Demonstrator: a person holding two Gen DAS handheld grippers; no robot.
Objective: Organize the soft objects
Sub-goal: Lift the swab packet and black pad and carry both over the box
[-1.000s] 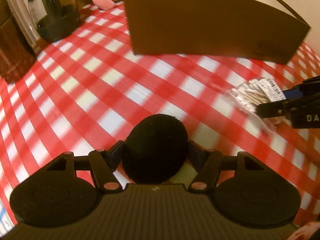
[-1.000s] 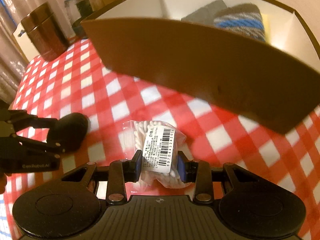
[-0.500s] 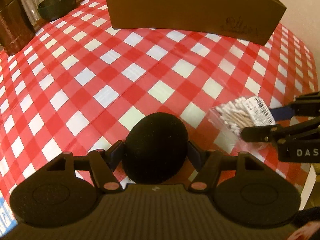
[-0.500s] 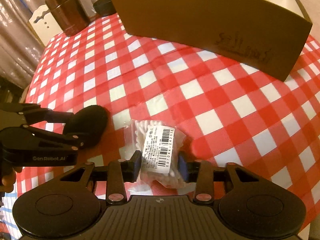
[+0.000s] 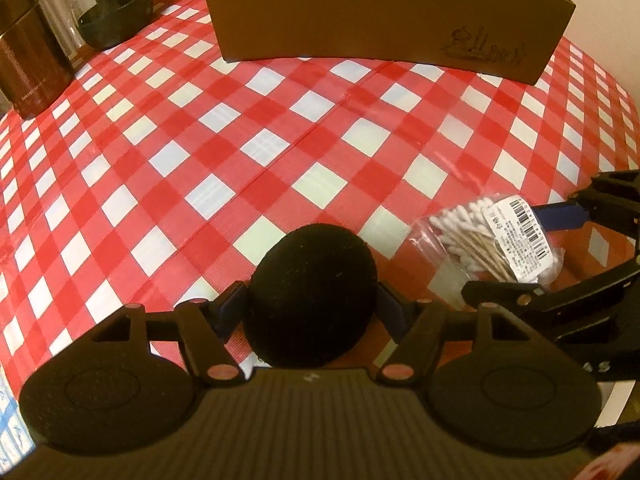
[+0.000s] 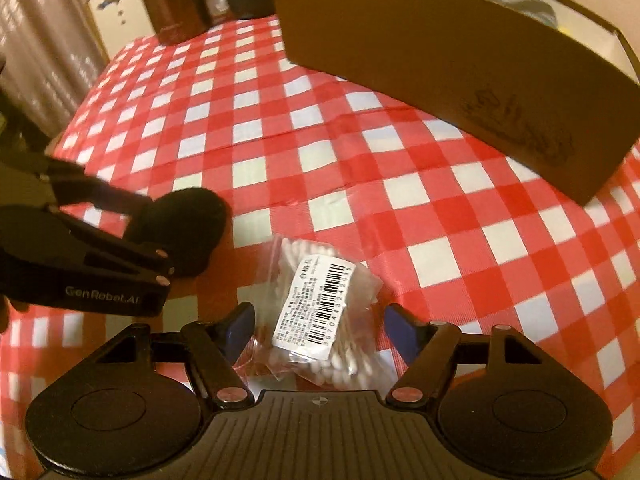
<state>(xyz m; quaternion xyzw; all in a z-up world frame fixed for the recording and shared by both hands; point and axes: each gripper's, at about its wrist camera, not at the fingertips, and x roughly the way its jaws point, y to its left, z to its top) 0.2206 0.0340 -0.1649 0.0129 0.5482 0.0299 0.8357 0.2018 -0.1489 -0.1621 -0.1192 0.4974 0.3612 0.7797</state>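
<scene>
Covering the whole table, a glossy red-and-white checked cloth point(image 5: 256, 148) forms the largest surface; its sheen and faint creases suggest wipeable plastic. Next in size, a brown cardboard box point(image 6: 432, 68) stands at the far edge, stiff-walled, open-topped, with a small line drawing on its front; knitted things show dimly inside it. Beside it stand a dark brown canister point(image 5: 24, 52) and a glass jar point(image 5: 108, 4), both hard and smooth.

You appear to be setting two soft items down on the cloth, well short of the box. Your left gripper point(image 5: 314, 312) holds a round black puff point(image 5: 314, 296), matte and fuzzy; its fingers press on either side, the puff bulging between them. Your right gripper point(image 6: 320, 324) has just been opening: its fingers stand apart, clear of a crinkly clear bag of cotton swabs point(image 6: 320, 312), which lies between them on the cloth with its barcode label up.

Judged from this, the bag is released and the puff is not. Your next move calls for either freeing the puff beside the bag or carrying it to the box; keep the squeeze light, since the puff looks easily deformed.
</scene>
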